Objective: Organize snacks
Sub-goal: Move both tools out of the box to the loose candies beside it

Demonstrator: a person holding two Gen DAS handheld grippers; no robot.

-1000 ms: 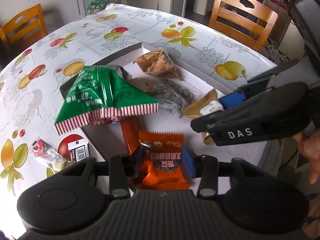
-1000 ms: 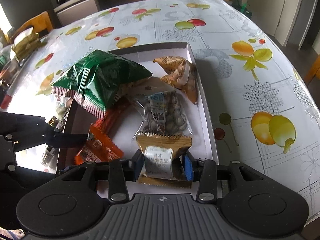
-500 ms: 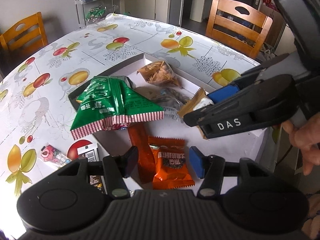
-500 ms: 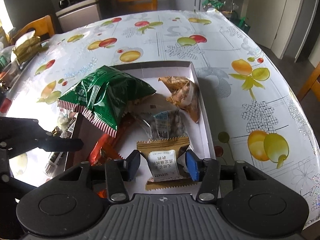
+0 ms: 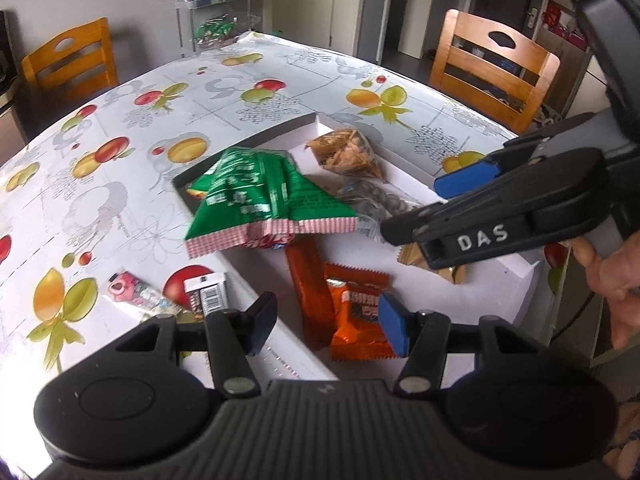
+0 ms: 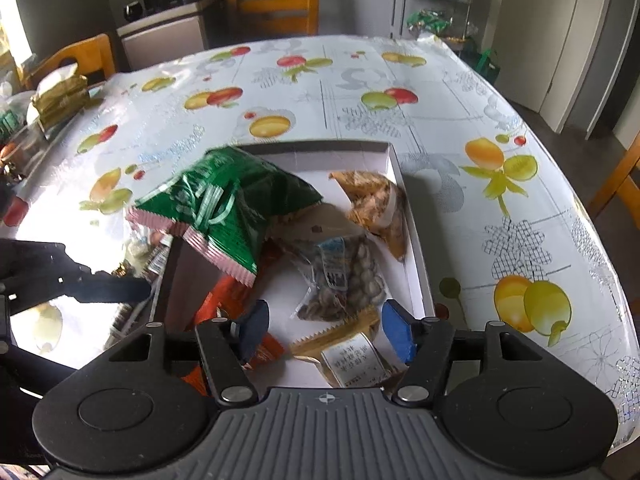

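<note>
You hold two grippers, and both have just been opening. Your left gripper stands wide over one small orange packet, not pressing it. Your right gripper stands wide over one tan packet, not pressing it either.

One white box lies on the fruit-print table. In it you can count six snacks: the orange packet, one long orange bar at its 9 o'clock, the tan packet, one big green bag hanging over the box's wall, one clear bag of nuts, and one brown triangle bag at 12 o'clock.

Only the left view shows two small packets outside the box, at its 9 o'clock, and your hand. Only the right view shows the tan packet's white label
</note>
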